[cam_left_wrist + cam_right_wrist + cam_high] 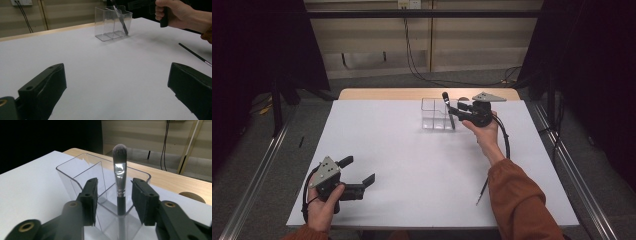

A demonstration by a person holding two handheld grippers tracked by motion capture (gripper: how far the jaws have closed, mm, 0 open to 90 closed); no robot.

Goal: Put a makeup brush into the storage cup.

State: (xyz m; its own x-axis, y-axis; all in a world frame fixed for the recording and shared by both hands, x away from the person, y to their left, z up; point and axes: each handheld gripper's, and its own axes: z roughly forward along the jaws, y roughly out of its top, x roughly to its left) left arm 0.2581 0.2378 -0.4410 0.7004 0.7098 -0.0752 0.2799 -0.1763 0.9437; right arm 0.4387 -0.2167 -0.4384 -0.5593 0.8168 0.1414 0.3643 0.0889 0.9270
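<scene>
Brush: a makeup brush (pixel 119 180) with a black handle, silver ferrule and grey-tipped bristles stands bristles-up inside the clear organizer (pixel 75 176), leaning against its wall in the compartment nearest the right gripper.
Organizer: a transparent box with dividers, standing on the white table (pixel 412 165) towards its far edge, right of the middle.
Right gripper (pixel 117 196): held level at the organizer's rim; its jaws stand apart on either side of the brush handle, with a gap on both sides, so neither pad presses on it.
Left gripper (pixel 357 175): rests low at the near left of the table, well apart from the organizer; its jaws are spread wide with nothing between them.
Second brush (pixel 482 191): a thin dark one lies flat on the table beside the person's right forearm.
</scene>
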